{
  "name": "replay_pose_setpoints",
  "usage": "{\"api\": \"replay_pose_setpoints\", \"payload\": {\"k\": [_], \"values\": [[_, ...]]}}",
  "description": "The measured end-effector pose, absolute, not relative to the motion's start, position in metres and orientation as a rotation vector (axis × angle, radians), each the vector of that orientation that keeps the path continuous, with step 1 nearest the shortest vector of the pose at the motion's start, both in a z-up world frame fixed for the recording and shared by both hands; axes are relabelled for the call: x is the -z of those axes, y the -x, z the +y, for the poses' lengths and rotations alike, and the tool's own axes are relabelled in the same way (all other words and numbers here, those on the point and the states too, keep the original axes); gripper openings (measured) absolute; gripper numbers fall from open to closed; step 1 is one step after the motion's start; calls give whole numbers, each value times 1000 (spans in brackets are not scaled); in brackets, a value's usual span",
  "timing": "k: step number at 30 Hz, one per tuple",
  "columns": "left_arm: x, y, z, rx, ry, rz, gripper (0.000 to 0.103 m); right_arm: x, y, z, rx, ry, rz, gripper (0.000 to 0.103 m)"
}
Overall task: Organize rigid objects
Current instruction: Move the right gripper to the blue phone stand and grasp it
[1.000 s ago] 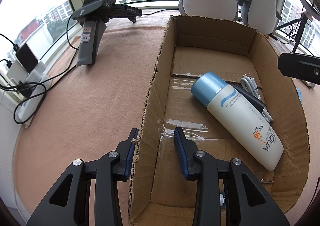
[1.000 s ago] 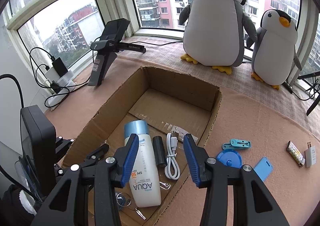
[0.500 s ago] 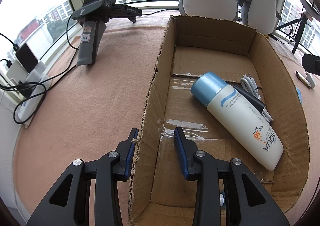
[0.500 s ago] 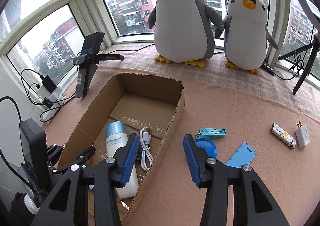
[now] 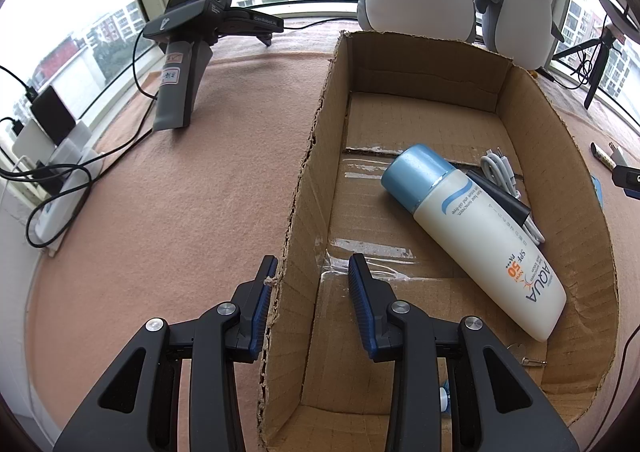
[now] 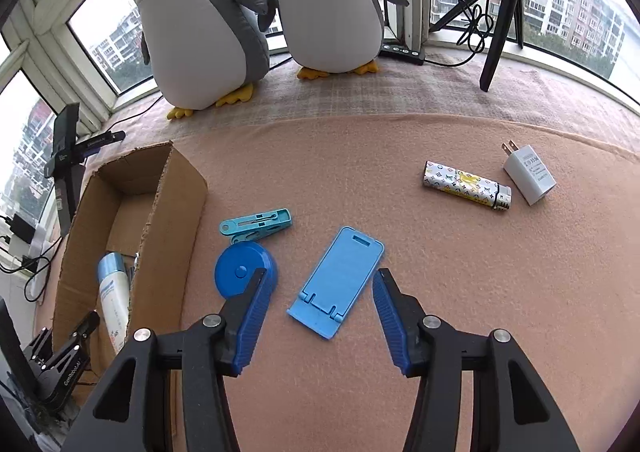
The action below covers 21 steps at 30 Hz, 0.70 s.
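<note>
Two plush penguins (image 6: 200,24), one cardboard box (image 5: 576,220), one sunscreen bottle (image 5: 480,236).

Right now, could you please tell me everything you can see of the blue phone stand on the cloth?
The blue phone stand looks like matte plastic: a flat rounded slab with a slot near its far end and two small lips near its wider base. It lies flat on the pinkish cloth, apart from the round blue case. The right tongs are open, one finger on either side of its near end, not touching it.

Sunscreen bottle (image 5: 472,240) is lying diagonally in the box (image 5: 576,188) beside a white cable (image 5: 505,176); blue stand (image 6: 338,280), clip (image 6: 256,225), disc (image 6: 240,272), lighter (image 6: 466,185), charger (image 6: 529,173) are lying flat outside.
</note>
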State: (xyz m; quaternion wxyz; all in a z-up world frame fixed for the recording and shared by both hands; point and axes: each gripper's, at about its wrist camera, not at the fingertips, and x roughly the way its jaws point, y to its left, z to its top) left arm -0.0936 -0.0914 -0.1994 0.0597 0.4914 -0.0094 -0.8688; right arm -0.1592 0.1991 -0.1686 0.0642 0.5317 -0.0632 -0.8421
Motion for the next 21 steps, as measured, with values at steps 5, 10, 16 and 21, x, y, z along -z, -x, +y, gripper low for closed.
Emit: {"api": "replay_pose_setpoints", "payload": {"k": [5, 10, 16, 21], "values": [[199, 94, -91, 2630, -1488, -27, 34, 185, 166, 208, 2525, -1685, -243, 49], [200, 93, -92, 2631, -1488, -27, 34, 192, 172, 201, 2522, -1712, -197, 49], [200, 93, -91, 2632, -1489, -24, 34, 202, 177, 189, 2531, -1741, -94, 49], [200, 93, -91, 2632, -1489, -22, 34, 206, 180, 187, 2534, -1754, -40, 49]]}}
